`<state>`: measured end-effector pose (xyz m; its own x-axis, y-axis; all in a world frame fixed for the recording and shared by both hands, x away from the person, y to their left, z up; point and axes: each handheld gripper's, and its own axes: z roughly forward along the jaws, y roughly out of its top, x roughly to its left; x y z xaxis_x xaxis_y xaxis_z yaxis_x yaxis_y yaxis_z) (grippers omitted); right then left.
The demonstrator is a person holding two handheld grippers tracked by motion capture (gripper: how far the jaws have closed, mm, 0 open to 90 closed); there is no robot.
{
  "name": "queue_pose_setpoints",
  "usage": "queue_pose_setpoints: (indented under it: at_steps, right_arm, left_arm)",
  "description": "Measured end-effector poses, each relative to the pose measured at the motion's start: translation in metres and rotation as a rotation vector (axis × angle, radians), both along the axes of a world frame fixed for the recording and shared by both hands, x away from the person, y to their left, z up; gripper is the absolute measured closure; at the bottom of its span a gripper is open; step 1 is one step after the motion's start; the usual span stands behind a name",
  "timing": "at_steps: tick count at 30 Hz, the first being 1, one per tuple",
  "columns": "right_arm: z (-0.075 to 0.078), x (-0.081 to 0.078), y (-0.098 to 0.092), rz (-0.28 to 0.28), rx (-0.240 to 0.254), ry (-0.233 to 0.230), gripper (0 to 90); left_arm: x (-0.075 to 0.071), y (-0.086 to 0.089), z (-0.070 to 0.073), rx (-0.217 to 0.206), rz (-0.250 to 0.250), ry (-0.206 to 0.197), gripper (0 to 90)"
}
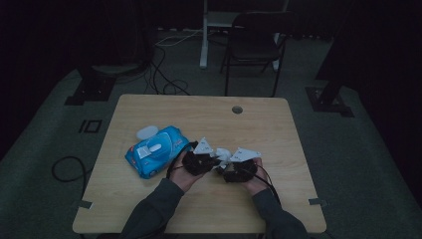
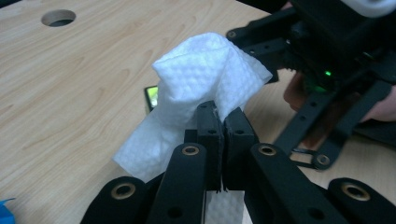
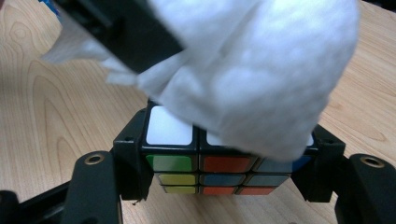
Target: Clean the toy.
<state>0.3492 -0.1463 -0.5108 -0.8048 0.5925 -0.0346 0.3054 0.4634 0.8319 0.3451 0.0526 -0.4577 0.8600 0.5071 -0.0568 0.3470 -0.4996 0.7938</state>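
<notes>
Standing in dark room, wooden table (image 1: 149,199)

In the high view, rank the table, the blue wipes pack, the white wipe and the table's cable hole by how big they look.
1. table
2. wipes pack
3. wipe, partly hidden between the grippers
4. cable hole, not clearly smaller than the wipe

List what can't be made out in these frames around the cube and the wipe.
- Puzzle cube: most of its top face, right gripper view, covered by the white wipe.
- Same cube, high view: too small and dark to tell from the right gripper.
- Wipe's lower end, left gripper view: behind the left gripper.
- Blue wipes pack print, high view: too small to read.
</notes>
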Motion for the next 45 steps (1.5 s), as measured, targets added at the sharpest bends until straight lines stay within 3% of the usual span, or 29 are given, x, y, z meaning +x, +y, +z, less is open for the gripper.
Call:
queue_pose_setpoints:
  at_steps: [17,25,39,45]
  right_arm:
    - [-0.001,0.0,0.0,-0.006,-0.015,-0.008,34.6]
    - [0.0,-0.003,0.004,0.026,-0.017,-0.01,34.6]
    - [0.002,-0.007,0.006,0.076,-0.003,-0.011,34.7]
    - [0.001,-0.007,0.007,0.08,-0.007,-0.01,34.7]
  left_arm:
    - [-0.002,-0.005,-0.002,0.009,-0.034,0.009,88.6]
    - [0.009,-0.004,0.001,0.01,-0.006,-0.001,88.6]
    - [0.026,0.005,0.004,0.002,0.095,-0.017,88.6]
    - [0.027,0.003,0.004,0.012,0.092,-0.017,88.6]
